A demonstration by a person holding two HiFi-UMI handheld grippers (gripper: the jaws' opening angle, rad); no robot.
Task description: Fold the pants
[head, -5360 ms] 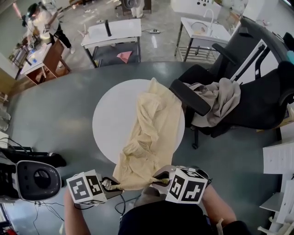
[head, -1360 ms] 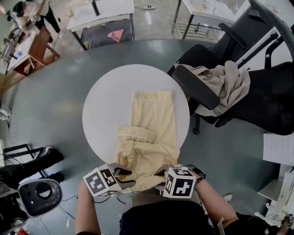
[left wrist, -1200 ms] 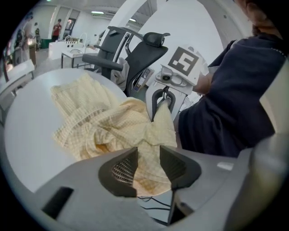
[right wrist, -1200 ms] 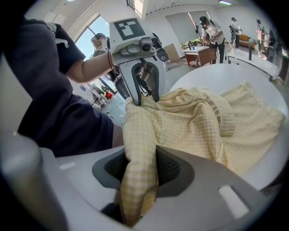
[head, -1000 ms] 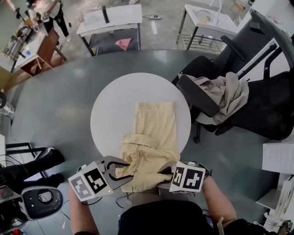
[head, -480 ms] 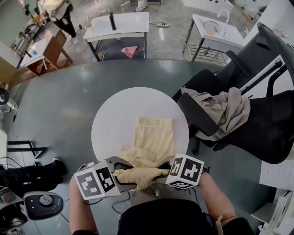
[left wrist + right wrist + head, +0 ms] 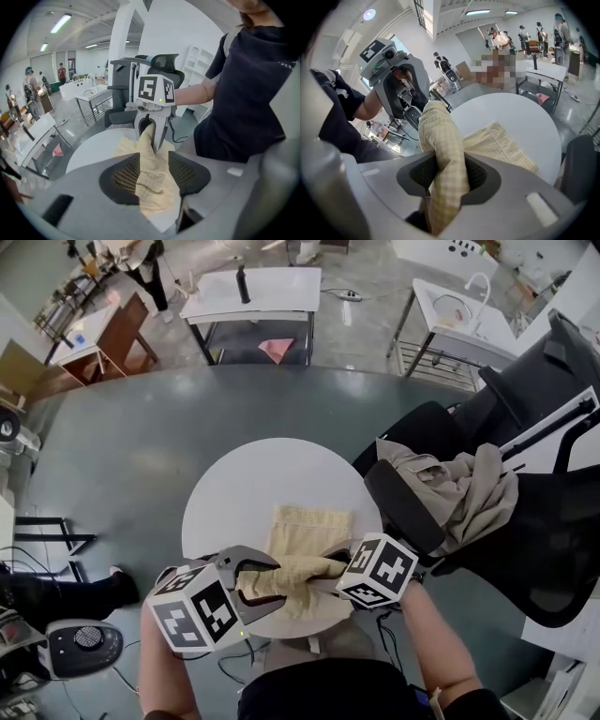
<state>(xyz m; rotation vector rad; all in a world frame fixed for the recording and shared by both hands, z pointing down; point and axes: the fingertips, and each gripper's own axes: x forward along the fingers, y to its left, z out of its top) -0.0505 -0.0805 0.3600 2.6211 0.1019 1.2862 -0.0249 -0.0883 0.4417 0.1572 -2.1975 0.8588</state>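
A round white desk sits in the middle of the head view. The yellow pants lie on the lower right part of it. The far end of the pants is flat on the desk. The near end is bunched into a roll and lifted up at the bottom edge of the desk.

The left hand-held gripper is at the lower left and has one end of that roll. In the left gripper view the yellow cloth fills the gap between its two jaws. The jaws are closing on it.

The right hand-held gripper is at the lower right and has the other end of the roll. In the right gripper view its jaws are clamped tight on the yellow cloth.

The two grippers point at each other, and the roll of pants hangs between them.

A black chair stands at the right of the head view, with a beige cloth lying over it.
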